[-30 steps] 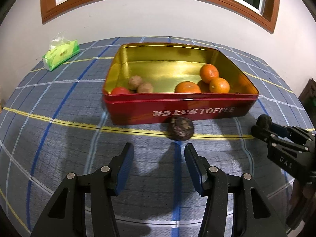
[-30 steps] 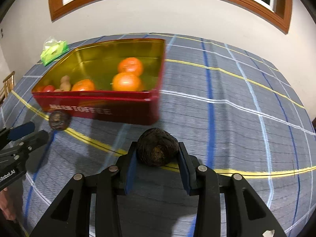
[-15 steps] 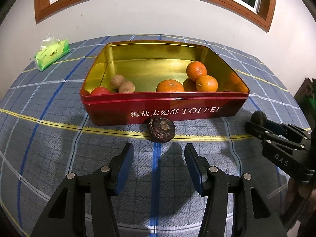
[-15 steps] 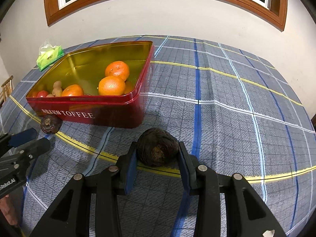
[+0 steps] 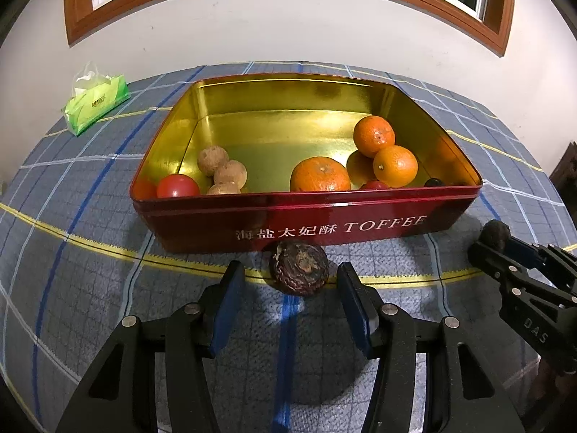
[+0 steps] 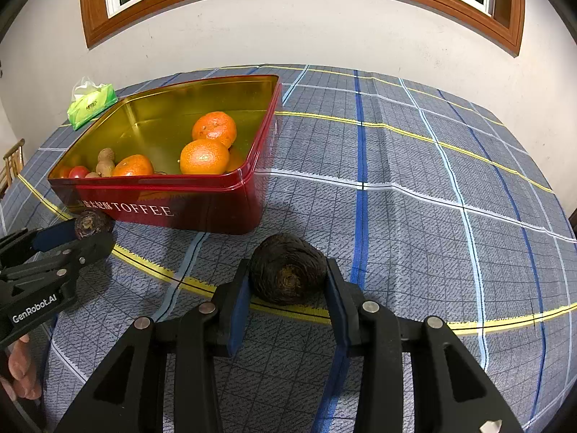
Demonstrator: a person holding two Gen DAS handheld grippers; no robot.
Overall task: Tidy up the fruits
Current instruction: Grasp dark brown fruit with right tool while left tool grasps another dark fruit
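Checked tablecloth (image 6: pixel 414 187) carries my red tin (image 5: pixel 306 216). My right gripper (image 6: pixel 288 281) clamps one dark fruit (image 6: pixel 286 274); my left gripper (image 5: pixel 288 281) gapes around another (image 5: pixel 299 267) by the tin's front edge.

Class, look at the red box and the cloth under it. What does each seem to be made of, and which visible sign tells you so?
Red box: most likely thin painted metal, glossy red outside and shiny gold inside; the inner walls mirror the oranges and it has a rolled rim.
Cloth: seemingly woven fabric, matt, blue-grey checks with yellow and white lines; a fine textured weave shows, and it gives no shine.
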